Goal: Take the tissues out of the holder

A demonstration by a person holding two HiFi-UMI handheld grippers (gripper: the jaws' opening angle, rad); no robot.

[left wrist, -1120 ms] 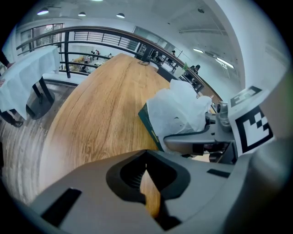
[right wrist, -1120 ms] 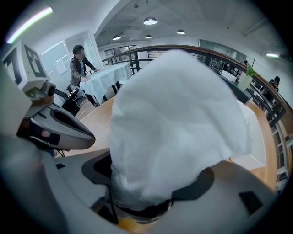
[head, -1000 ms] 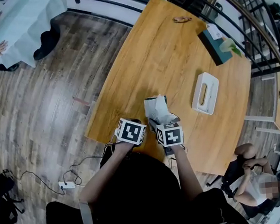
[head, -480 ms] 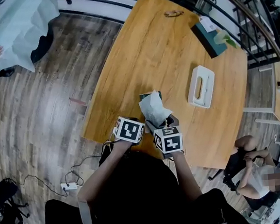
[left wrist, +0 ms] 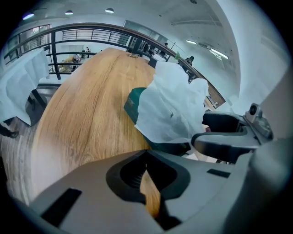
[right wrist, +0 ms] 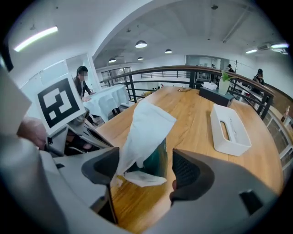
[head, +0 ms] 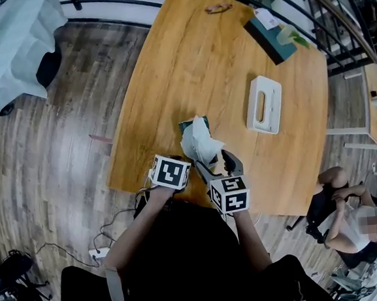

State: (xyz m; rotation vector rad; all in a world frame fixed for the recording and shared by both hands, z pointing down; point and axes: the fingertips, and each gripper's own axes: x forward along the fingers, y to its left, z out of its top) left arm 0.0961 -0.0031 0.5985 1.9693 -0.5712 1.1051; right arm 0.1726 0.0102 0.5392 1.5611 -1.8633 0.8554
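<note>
Tabletop point(head: 187, 61): light wood, seen from steeply above; all items below are carried on it.
Far box point(head: 269, 38): 1 dark green box at the far edge, well apart from the work area.
Holder point(head: 271, 103): 1 white box with a slot in its top, set flat to the right of the grippers and clear of both.
Right gripper point(right wrist: 146, 170): jaws are spread wide. The tissue and the pack stand in the gap; neither is pressed from both sides. The tissue's lower part runs just beside the pad on the left of the right gripper view; contact cannot be confirmed.
Left gripper point(left wrist: 149, 183): jaws are brought together to a thin slit, and only wood is seen through it. Nothing is held. It is placed just left of the pack, beside the right gripper.
Tissue pack point(head: 186, 123): 1 dark green pack, outside the holder, near the front edge, just ahead of both grippers.
Tissue point(head: 198, 144): 1 white sheet drawn up out of the pack's top, crumpled and standing upright.
</note>
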